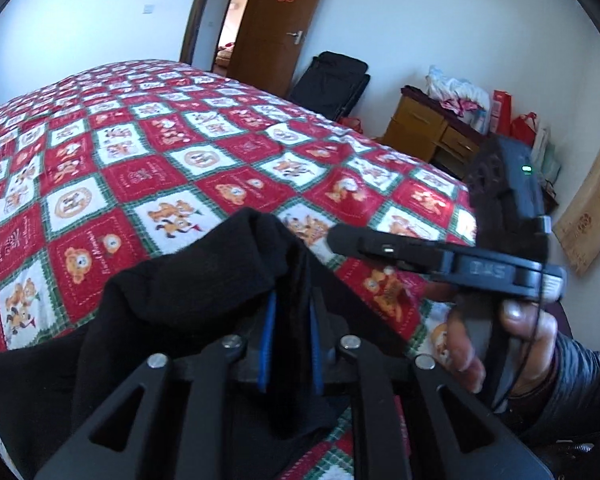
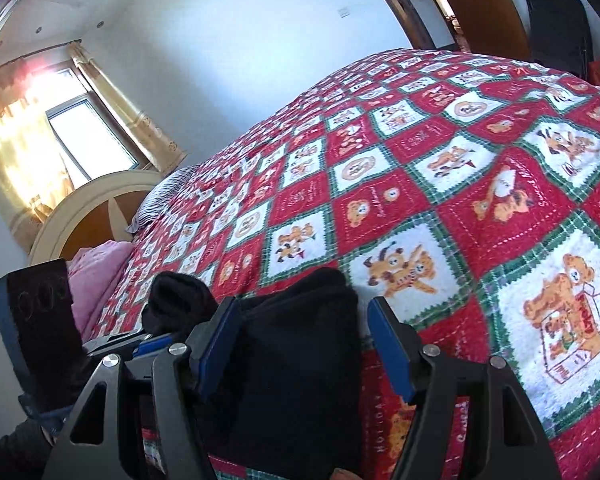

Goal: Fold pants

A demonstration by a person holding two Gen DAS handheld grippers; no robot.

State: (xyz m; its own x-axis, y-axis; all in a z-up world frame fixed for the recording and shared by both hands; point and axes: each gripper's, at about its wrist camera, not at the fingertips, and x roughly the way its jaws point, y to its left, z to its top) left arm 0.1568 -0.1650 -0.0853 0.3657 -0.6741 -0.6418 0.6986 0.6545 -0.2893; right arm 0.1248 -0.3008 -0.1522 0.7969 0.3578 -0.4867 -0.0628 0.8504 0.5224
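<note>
Where legible, bedspread (image 2: 440,184) reads "HOLIDAY", black pants (image 2: 300,360) atop it

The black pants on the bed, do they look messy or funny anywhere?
Yes. The black pants sit in a bunched heap at the near edge of the red patchwork quilt, not laid flat. One clump pokes up on the left. A fold hangs between the left gripper jaws.

The pants (image 1: 188,292) are black, of soft matte cloth, bunched into thick folds at the near edge of the bed; a ridge of the fabric stands up between the left tool's blue pads. In the right wrist view the pants (image 2: 300,352) lie as a dark folded mass on the red-and-white patterned quilt; one rounded lump rises at its left end.
</note>
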